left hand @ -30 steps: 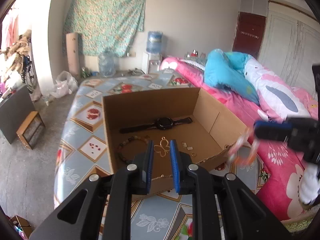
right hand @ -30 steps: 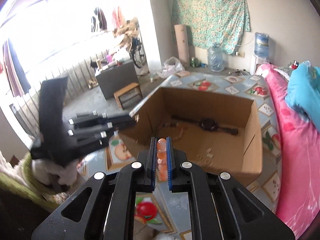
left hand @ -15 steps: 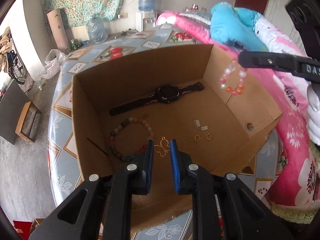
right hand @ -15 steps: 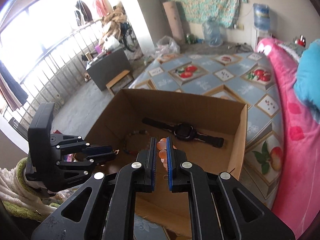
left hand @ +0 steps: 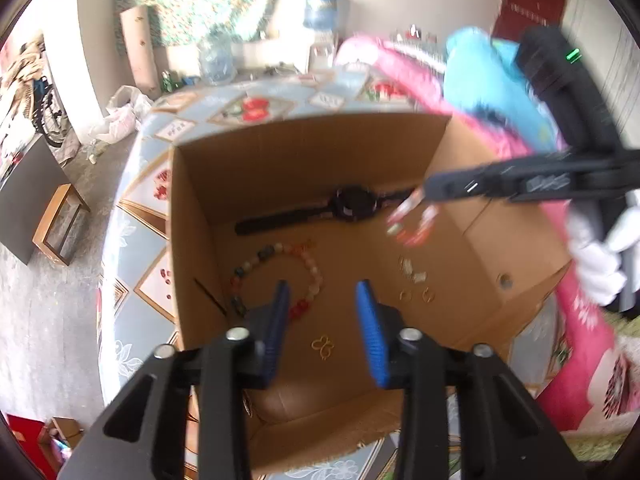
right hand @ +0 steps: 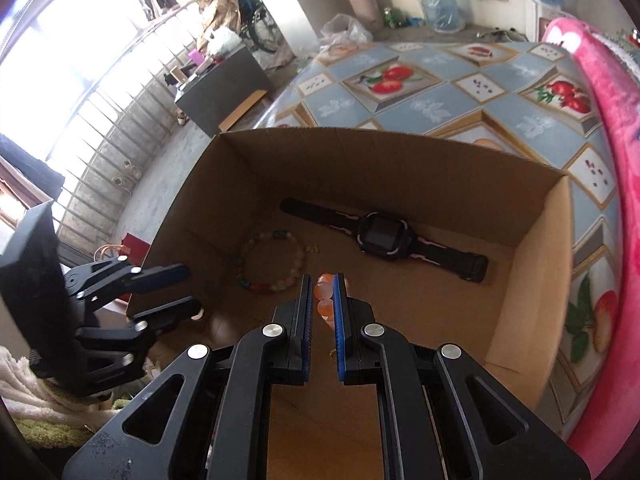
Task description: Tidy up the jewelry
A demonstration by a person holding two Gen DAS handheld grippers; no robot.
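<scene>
Above the floor of an open cardboard box [right hand: 532, 248], a bracelet of orange and pale beads [right hand: 325, 296] hangs pinched between the blue pads of the right gripper [right hand: 323, 300], its lower loop dangling inside the box near the right wall, blurred in the left wrist view [left hand: 412, 224]. Just beyond it, a black wristwatch [right hand: 380, 234] lies flat along the far side of the box floor, strap stretched out both ways. Beside the watch, toward the left wall, a second bracelet of mixed-colour beads [right hand: 272, 260] lies in a ring. Nearer the front, a small gold butterfly charm [left hand: 323, 346] rests on the cardboard between the spread fingers of the left gripper [left hand: 323, 320], which holds nothing and hovers over the front of the box. To the charm's right, two small gold rings [left hand: 418, 295] and a few pale small pieces [left hand: 412, 270] lie close together. Beneath the box, a worktop [right hand: 440, 96] is covered in a blue cloth printed with fruit. Along its right side runs a bed with a pink blanket [right hand: 612, 128].
</scene>
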